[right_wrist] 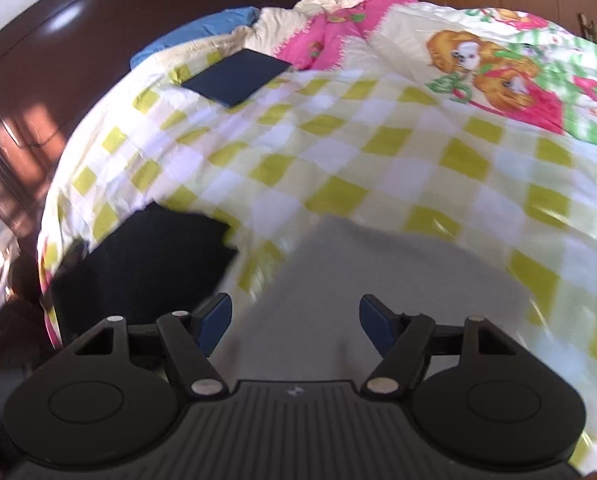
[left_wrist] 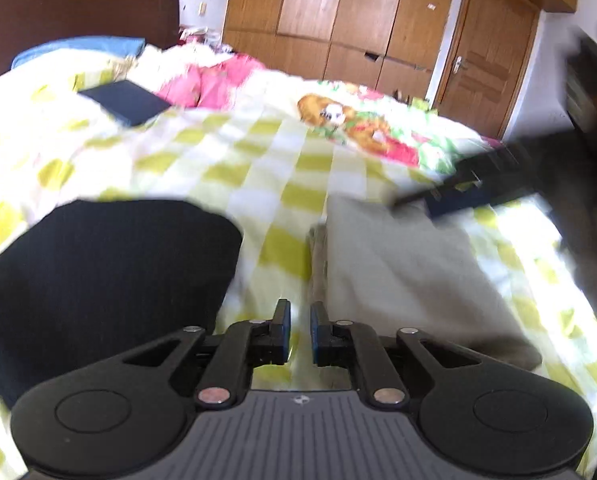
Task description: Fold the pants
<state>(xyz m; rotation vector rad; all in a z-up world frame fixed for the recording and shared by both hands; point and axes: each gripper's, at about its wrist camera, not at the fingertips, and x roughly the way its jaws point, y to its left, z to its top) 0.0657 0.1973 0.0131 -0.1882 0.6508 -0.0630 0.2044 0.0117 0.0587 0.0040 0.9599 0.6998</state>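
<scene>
Folded grey pants (left_wrist: 398, 272) lie flat on the checked bed cover, to the right of my left gripper (left_wrist: 299, 316). That gripper's jaws stand a narrow gap apart, and only the cover shows between them. In the right wrist view the same grey pants (right_wrist: 358, 280) lie straight ahead under my right gripper (right_wrist: 294, 312), which is wide open and holds nothing. In the left wrist view the right gripper (left_wrist: 450, 196) is a dark blur over the pants' far right corner. A black folded garment (left_wrist: 106, 272) lies left of the grey pants, and it shows in the right wrist view too (right_wrist: 146, 264).
The bed cover (right_wrist: 338, 152) is yellow-and-white checked with a cartoon print. A flat dark blue folded item (left_wrist: 126, 102) lies near the pillows, beside a pink quilt (left_wrist: 214, 80). A dark wooden headboard (right_wrist: 98, 32) stands at the left. A wooden wardrobe (left_wrist: 338, 20) and a door stand beyond the bed.
</scene>
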